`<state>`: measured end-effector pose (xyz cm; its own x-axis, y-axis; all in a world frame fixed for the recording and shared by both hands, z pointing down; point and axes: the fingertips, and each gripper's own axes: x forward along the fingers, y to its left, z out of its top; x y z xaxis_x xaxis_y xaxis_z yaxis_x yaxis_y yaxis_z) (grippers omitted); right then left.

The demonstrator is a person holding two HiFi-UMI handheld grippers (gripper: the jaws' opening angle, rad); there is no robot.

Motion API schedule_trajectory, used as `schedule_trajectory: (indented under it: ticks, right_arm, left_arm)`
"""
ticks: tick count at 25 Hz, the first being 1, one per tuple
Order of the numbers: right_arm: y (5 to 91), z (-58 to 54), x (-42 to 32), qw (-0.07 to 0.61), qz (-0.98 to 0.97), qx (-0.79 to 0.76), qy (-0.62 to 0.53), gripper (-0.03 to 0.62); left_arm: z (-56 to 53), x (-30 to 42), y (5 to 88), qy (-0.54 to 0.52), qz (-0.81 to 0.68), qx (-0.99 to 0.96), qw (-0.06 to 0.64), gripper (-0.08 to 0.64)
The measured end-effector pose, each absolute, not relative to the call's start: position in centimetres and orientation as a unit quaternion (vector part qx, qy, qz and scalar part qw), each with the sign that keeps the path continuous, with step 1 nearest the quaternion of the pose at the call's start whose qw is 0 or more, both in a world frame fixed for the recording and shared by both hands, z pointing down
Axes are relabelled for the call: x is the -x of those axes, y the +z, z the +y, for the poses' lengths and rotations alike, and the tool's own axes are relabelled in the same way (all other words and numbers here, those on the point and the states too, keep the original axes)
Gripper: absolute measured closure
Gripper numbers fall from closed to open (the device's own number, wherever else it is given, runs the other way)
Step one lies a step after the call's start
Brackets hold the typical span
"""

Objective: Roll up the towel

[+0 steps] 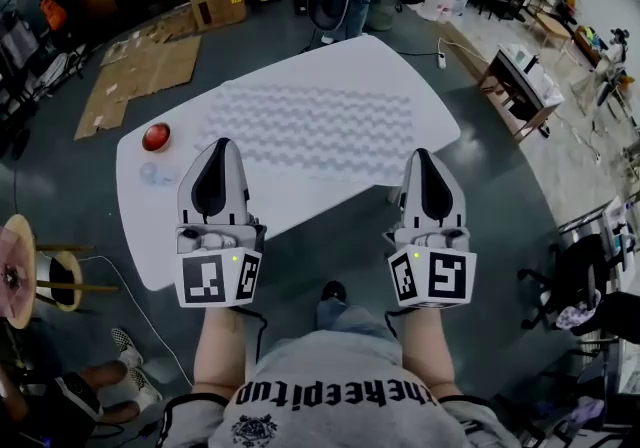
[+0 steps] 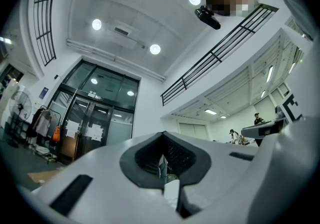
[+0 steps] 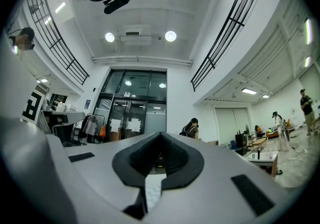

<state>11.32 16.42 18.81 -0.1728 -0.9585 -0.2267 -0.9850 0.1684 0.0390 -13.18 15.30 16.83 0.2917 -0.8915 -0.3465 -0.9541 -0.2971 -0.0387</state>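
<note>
Towel (image 1: 310, 126) lies flat, faint against the white table (image 1: 145, 226)

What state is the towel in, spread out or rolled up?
Spread out: the towel lies flat on the white table, its wavy pattern visible across the whole cloth, no rolled edge showing.

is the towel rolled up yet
No, the towel lies spread out flat on the white table, with no rolled part showing.
</note>
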Motion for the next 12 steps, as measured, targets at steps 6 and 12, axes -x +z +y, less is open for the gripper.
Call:
schedule_trajectory:
  ticks: [6,12]
  right_arm:
    - [18.5,11.7,-12.9,0.08,0.77,0.626,0.093,0.591]
    - [19.2,8.4,-14.3,0.083,0.778,0.617,0.086,0.591]
  left_arm:
    - [11.2,11.8,16.5,0.132,0.593,0.784,0.129,0.555]
    - [8.8,10.5,16.9,0.121,0.599,0.78,0.137,0.555]
